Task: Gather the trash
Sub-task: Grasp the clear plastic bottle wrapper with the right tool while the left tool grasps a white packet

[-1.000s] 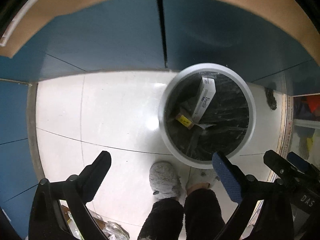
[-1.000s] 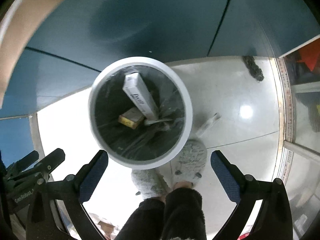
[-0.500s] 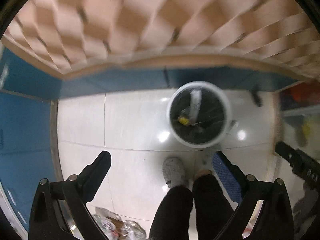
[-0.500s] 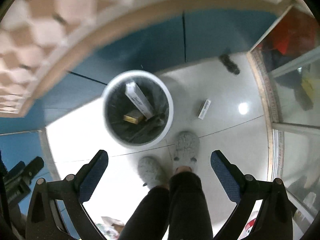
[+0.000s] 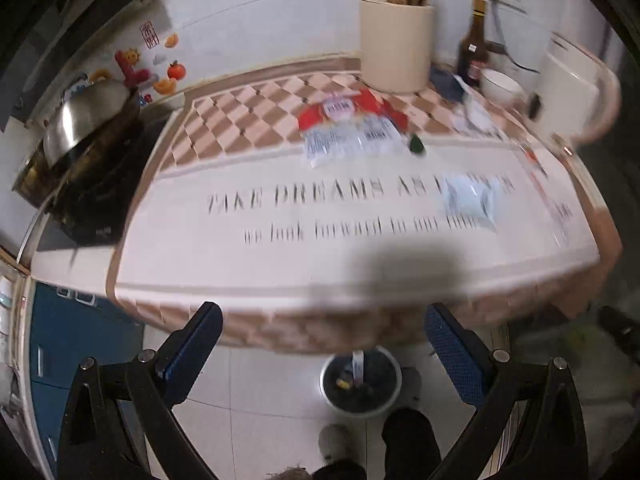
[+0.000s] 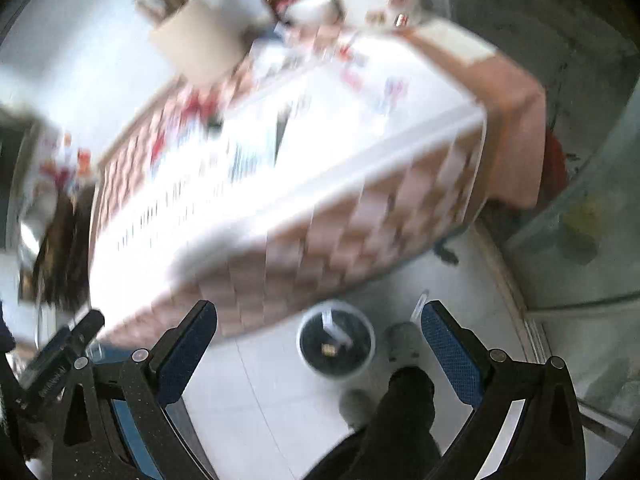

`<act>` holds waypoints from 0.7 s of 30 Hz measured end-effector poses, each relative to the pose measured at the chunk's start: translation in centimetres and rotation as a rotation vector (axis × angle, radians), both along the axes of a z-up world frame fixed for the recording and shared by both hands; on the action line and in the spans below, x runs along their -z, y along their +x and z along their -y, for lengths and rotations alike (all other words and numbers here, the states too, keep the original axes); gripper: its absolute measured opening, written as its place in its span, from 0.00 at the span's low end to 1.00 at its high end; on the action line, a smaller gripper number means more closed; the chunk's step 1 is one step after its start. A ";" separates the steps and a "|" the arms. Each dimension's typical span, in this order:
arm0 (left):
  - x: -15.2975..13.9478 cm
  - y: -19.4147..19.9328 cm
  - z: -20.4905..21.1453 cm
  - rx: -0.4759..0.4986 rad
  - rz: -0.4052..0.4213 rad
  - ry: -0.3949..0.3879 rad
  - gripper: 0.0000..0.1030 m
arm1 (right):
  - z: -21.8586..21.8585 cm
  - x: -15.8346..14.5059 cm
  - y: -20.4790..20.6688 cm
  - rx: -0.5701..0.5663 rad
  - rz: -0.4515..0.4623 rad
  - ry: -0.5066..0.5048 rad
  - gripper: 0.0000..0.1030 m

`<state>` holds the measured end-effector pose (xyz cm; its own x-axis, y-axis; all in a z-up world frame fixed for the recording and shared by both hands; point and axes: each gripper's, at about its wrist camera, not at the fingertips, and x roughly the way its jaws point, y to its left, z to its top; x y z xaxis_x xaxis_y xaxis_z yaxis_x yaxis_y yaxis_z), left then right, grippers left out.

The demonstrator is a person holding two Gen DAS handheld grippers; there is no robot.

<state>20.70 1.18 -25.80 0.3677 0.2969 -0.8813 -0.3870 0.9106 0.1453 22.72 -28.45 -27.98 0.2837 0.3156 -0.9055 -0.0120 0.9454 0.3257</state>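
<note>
Blurring tabletop litter [image 5: 350,136] (labels unreadable)

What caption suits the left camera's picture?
Open left gripper above a table strewn with wrappers, bin below.

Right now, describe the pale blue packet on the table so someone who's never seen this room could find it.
Start at the table with the cloth printed in big black letters. Follow that lettering to its right end: the packet lies flat on top of the words there. It is small, pale blue and alone, unlike the bigger red and white wrappers farther back near the cream holder.
</note>
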 end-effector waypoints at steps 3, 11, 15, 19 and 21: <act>1.0 5.1 0.0 -0.022 -0.053 -0.016 1.00 | 1.2 -0.3 6.9 0.024 0.007 -0.029 1.00; 10.2 18.0 3.0 -0.048 -0.252 -0.323 0.99 | 1.3 7.2 23.7 -0.024 -0.083 -0.126 1.00; 13.1 21.7 5.8 -0.002 -0.285 -0.317 0.91 | -0.5 10.6 27.4 -0.115 -0.090 -0.172 0.93; 12.5 22.6 8.2 0.074 -0.235 -0.224 0.54 | -2.6 10.7 28.2 -0.216 -0.029 -0.239 0.85; 12.1 22.7 9.0 0.087 -0.232 -0.215 0.29 | -3.2 10.7 28.0 -0.239 0.012 -0.306 0.69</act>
<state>43.42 -7.77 -37.89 0.1658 0.0709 -0.9836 -0.2856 0.9581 0.0210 50.67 -25.26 -38.64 0.2460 0.0900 -0.9651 -0.2461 0.9689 0.0277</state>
